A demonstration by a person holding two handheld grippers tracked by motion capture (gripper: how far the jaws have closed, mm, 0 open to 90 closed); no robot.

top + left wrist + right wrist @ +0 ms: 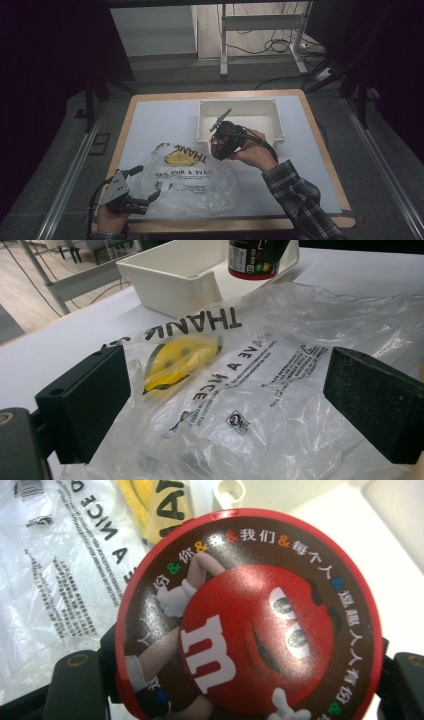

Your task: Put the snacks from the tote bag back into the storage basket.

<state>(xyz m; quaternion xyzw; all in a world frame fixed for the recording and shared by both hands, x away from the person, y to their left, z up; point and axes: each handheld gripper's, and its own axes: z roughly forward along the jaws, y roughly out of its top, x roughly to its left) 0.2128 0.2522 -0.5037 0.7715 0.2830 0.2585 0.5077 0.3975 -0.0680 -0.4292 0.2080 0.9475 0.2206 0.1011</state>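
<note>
A clear plastic bag [195, 185] printed with black lettering and a yellow smiley lies crumpled on the white tabletop. My left gripper [145, 182] rests at the bag's near left edge, its jaws wide apart. In the left gripper view the bag [300, 325] lies between and beyond the two black pads [90, 405], which do not press on it. My right gripper [222, 145] is shut on a round candy tub [218, 147] at the front left corner of the white bin [240, 102]. The tub's red lid [250, 620], with a red candy character, faces the right gripper view.
The white bin [170, 290] stands open-topped at the back middle of the table, with the tub [252, 260] hanging near its corner. A wooden border [345, 200] frames the white tabletop. Table legs and cables lie on the floor behind.
</note>
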